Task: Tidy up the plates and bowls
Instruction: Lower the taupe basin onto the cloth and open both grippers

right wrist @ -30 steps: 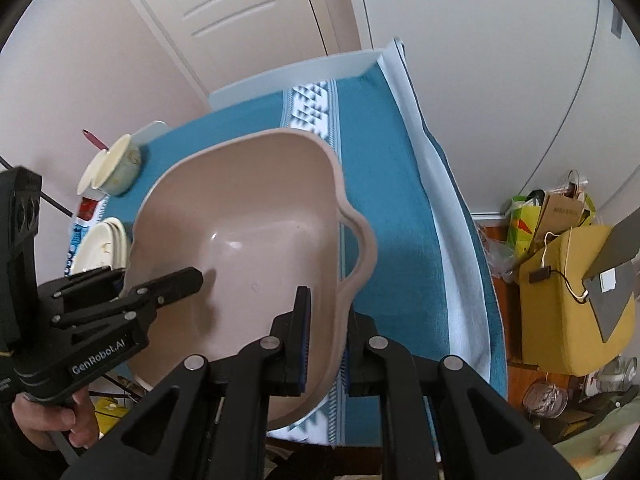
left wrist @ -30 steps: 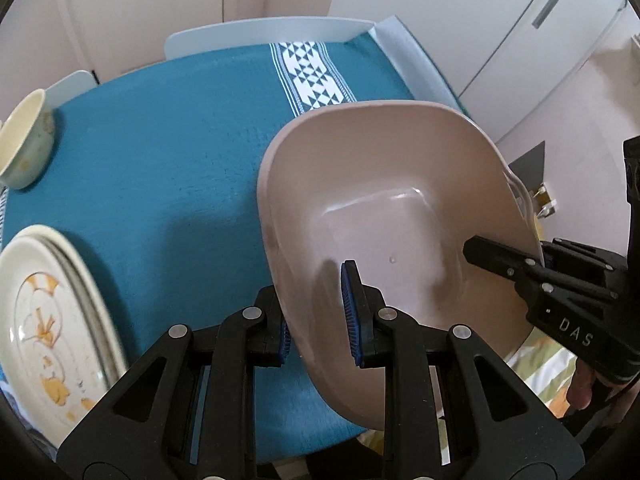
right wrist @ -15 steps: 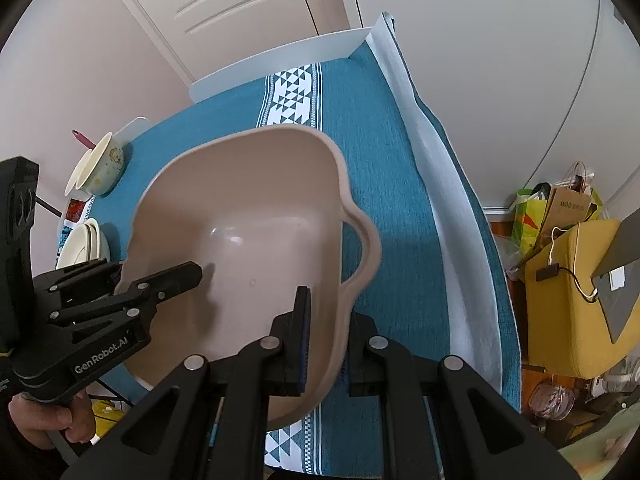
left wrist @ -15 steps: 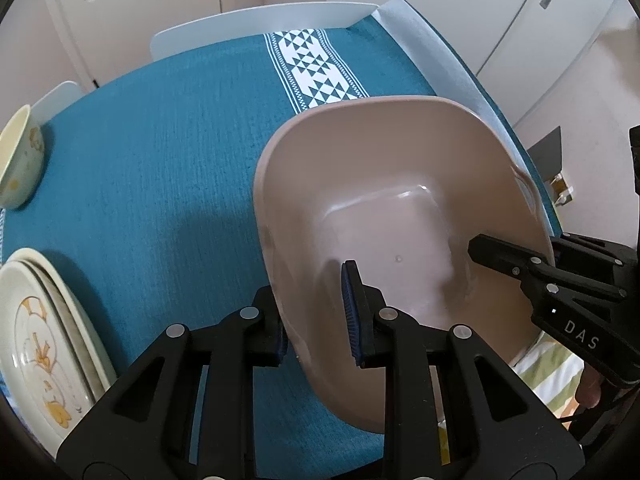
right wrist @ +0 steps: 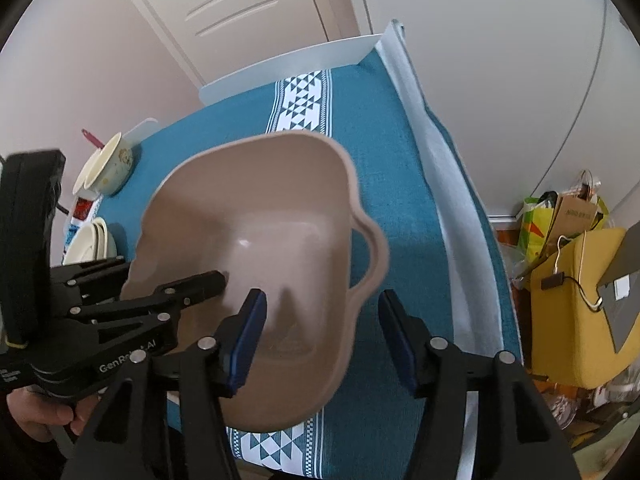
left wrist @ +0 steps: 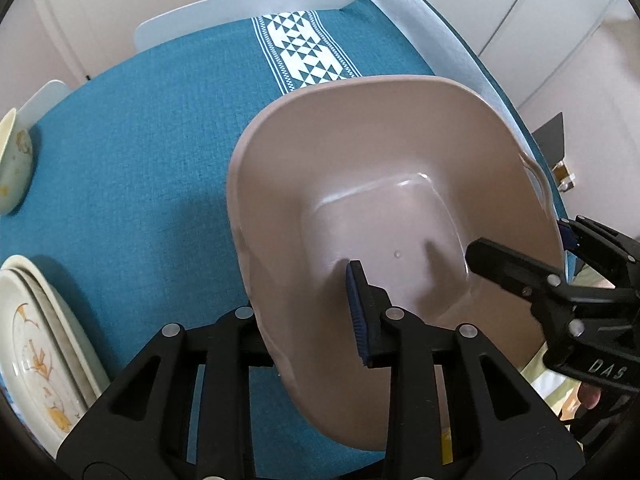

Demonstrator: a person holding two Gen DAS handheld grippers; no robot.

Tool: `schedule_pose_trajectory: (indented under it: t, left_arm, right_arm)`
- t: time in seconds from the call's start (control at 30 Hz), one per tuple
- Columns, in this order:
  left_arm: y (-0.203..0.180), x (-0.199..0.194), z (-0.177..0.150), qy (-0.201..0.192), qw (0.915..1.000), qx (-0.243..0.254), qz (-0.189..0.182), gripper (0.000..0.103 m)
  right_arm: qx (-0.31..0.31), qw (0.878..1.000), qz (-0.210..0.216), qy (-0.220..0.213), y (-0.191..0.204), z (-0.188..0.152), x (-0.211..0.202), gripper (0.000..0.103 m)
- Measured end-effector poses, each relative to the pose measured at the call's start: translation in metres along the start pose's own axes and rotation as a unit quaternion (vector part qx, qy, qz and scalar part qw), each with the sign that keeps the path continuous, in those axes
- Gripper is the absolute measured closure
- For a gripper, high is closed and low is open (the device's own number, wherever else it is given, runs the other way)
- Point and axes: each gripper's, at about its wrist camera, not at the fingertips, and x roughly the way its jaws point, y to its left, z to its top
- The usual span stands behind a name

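Note:
A beige plastic basin (left wrist: 392, 184) (right wrist: 256, 216) with a side handle sits on the teal tablecloth (left wrist: 152, 168). My left gripper (left wrist: 304, 304) straddles the basin's left rim, one finger outside and the blue pad (left wrist: 356, 312) inside. Its jaws are opening and the inner pad stands off the wall. My right gripper (right wrist: 320, 300) straddles the right wall near the handle. Its jaws are also opening, and both pads stand clear of the plastic. A stack of cream plates (left wrist: 36, 344) (right wrist: 90, 240) lies at the table's left. A cream bowl (left wrist: 14, 172) (right wrist: 108, 164) stands beyond it.
A white patterned band (left wrist: 308, 56) runs down the tablecloth behind the basin. The table's right edge (right wrist: 448, 208) drops to a floor with a yellow seat (right wrist: 572, 304) and paper bags (right wrist: 568, 216). A door (right wrist: 240, 12) stands behind. A hand (right wrist: 40, 420) holds the left gripper.
Both grippers' jaws have spread. The right pads, earlier clamped on the basin's right rim, now stand wide apart. The left inner pad has moved off the wall, and the view sits lower over the table.

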Motion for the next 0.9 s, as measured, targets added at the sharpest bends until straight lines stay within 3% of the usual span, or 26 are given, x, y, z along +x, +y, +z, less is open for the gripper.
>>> schedule_pose_trajectory:
  t: [0.07,0.1,0.13,0.4,0.57,0.67,0.7,0.77,0.9]
  left_arm:
    - [-0.001,-0.001,-0.001,-0.007,1.0000,0.001,0.003,0.049]
    - [-0.001,-0.003,-0.002,-0.014,0.9999,0.001,0.005,0.021]
    - [-0.001,-0.008,-0.002,-0.031,0.9994,0.001,0.015,0.014]
    - [0.006,-0.036,-0.013,-0.050,0.9985,0.001,0.020,0.012]
    - [0.025,-0.096,-0.022,-0.096,0.9946,-0.012,0.038,0.012]
    - [0.043,-0.141,-0.026,-0.139,0.9879,-0.023,0.064,0.012]
    - [0.049,-0.152,-0.024,-0.152,0.9852,-0.026,0.074,0.012]
    - [0.066,-0.181,-0.028,-0.190,0.9755,-0.036,0.105,0.012]
    - [0.104,-0.220,-0.030,-0.236,0.9547,-0.065,0.170,0.011]
  right_arm:
    - [0.008,1.000,0.003,-0.002,-0.003,0.000,-0.002,0.049]
    - [0.011,1.000,0.003,-0.002,-0.003,0.000,-0.002,0.049]
    - [0.012,1.000,0.003,-0.001,-0.004,0.000,-0.003,0.049]
    - [0.020,1.000,0.008,-0.020,0.002,0.005,-0.028,0.049]
    - [0.004,0.998,0.016,-0.055,0.028,0.021,-0.070,0.049]
    - [-0.019,0.997,0.024,-0.077,0.051,0.035,-0.091,0.047]
    - [-0.031,0.995,0.030,-0.085,0.062,0.041,-0.097,0.044]
    - [-0.052,0.993,0.041,-0.099,0.083,0.053,-0.106,0.011]
    - [-0.088,0.986,0.071,-0.126,0.131,0.077,-0.113,0.005]
